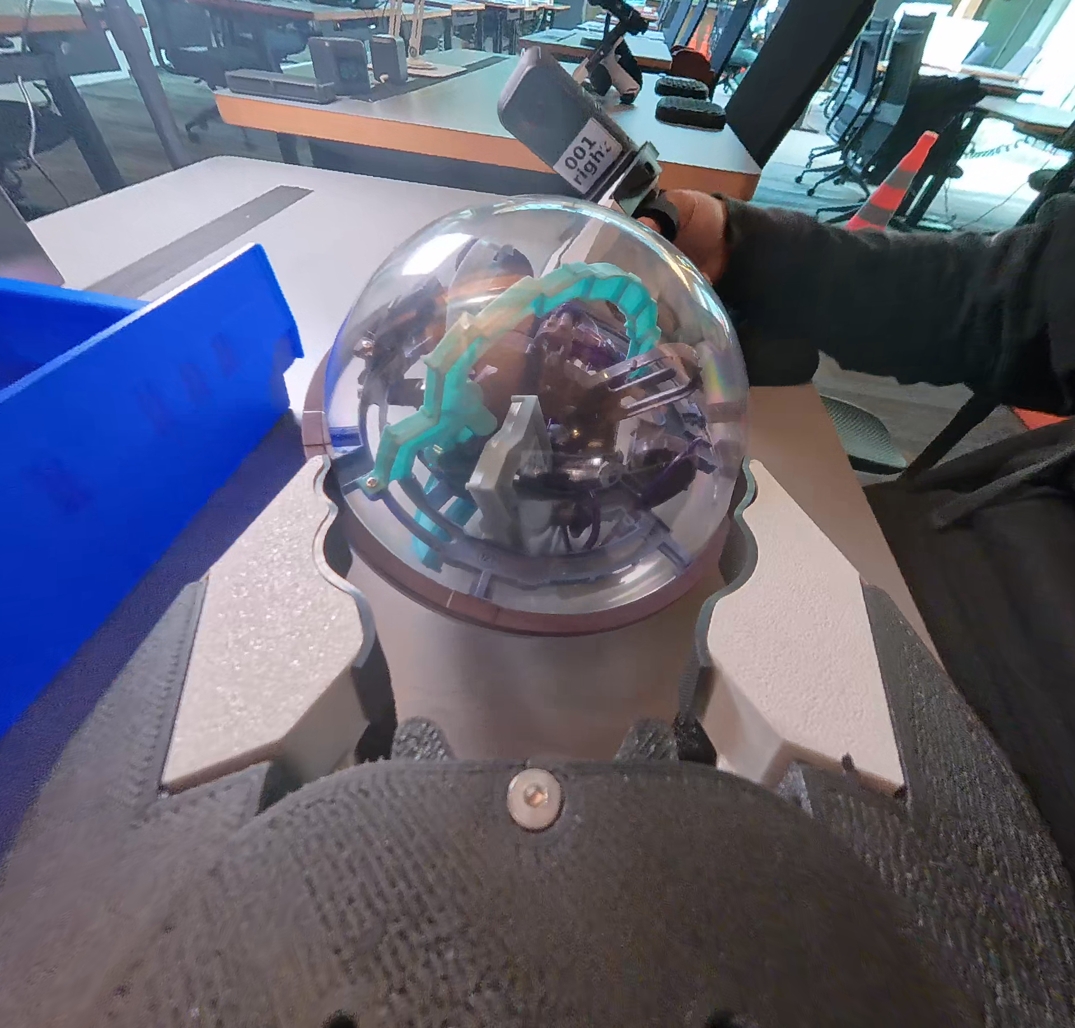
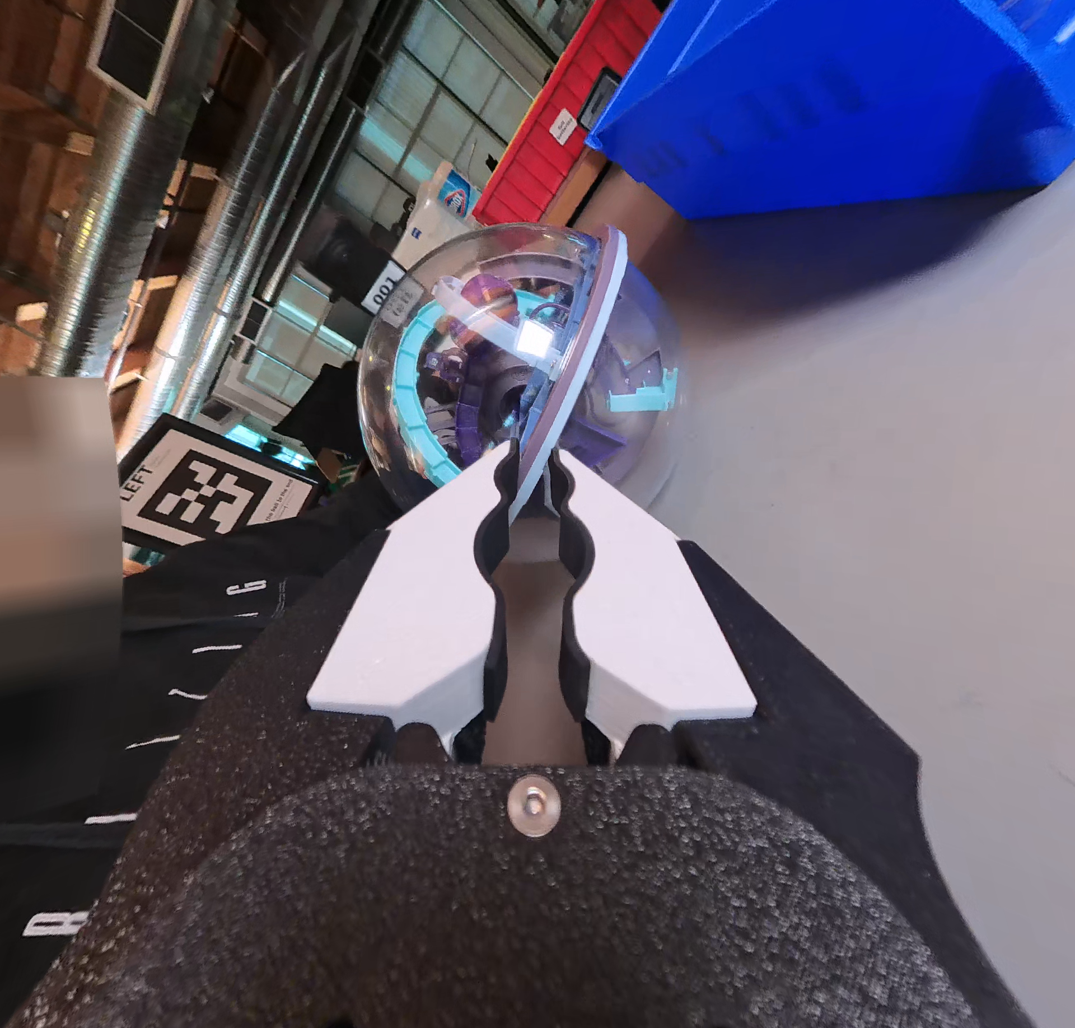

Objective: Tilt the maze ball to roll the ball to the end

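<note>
The maze ball (image 1: 535,407) is a clear sphere with teal, purple and grey tracks inside and a brown ring round its middle. My left gripper (image 1: 535,476) is open, and the ball sits between its wide-spread white fingers (image 1: 262,564), close to both pads. In the right wrist view the ball (image 2: 512,360) is tilted above the grey table (image 2: 872,476). My right gripper (image 2: 532,453) is shut on the ball's ring (image 2: 582,348), pinching its edge between the fingertips. The right gripper's body (image 1: 582,139) shows behind the ball in the left wrist view. I cannot pick out the small ball inside.
A blue bin (image 1: 116,418) stands on the table (image 1: 232,232) just left of the ball, and it also shows in the right wrist view (image 2: 843,98). A person's dark sleeve (image 1: 872,302) reaches in from the right. A card with a black-and-white marker (image 2: 203,488) stands nearby.
</note>
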`<state>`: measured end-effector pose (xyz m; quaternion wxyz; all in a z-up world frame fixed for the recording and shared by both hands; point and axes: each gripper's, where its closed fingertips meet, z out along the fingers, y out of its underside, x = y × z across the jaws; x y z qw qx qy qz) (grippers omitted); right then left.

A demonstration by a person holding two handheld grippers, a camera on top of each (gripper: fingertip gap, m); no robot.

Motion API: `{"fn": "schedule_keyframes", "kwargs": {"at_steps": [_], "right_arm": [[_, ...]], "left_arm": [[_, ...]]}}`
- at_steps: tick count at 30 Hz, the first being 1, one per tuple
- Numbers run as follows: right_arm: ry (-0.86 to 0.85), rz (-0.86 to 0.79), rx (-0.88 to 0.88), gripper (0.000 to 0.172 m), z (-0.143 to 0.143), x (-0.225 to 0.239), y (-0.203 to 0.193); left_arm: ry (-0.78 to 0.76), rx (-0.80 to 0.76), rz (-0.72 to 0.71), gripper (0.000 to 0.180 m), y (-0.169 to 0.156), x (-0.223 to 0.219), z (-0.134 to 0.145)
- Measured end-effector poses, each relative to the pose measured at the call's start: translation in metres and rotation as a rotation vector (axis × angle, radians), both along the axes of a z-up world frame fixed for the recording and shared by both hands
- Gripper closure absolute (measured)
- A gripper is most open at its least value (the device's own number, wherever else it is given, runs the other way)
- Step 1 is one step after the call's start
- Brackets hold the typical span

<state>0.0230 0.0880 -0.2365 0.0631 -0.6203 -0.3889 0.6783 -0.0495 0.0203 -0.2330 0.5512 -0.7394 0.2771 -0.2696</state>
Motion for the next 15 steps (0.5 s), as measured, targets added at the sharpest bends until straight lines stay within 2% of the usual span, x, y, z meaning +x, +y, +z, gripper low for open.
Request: {"fn": "schedule_keyframes", "kwargs": {"at_steps": [6,8,10,13,15], "right_arm": [[0.036,0.017,-0.009,0.160,0.000,0.000,0.003],[0.074,0.037,0.078,0.143,0.004,0.001,-0.001],[0.104,0.058,0.252,0.117,0.006,0.003,-0.007],[0.209,0.070,0.587,0.091,0.014,0.011,-0.012],[0.255,0.045,0.804,0.089,0.017,0.016,-0.011]], "left_arm": [[-0.128,-0.086,0.000,0.051,0.007,-0.003,0.001],[-0.160,-0.094,0.010,0.051,0.008,-0.004,0.001],[-0.171,-0.085,0.009,0.051,0.008,-0.005,0.001],[-0.180,-0.081,0.014,0.051,0.009,-0.005,0.002],[-0.188,-0.080,0.019,0.051,0.010,-0.004,0.002]]}}
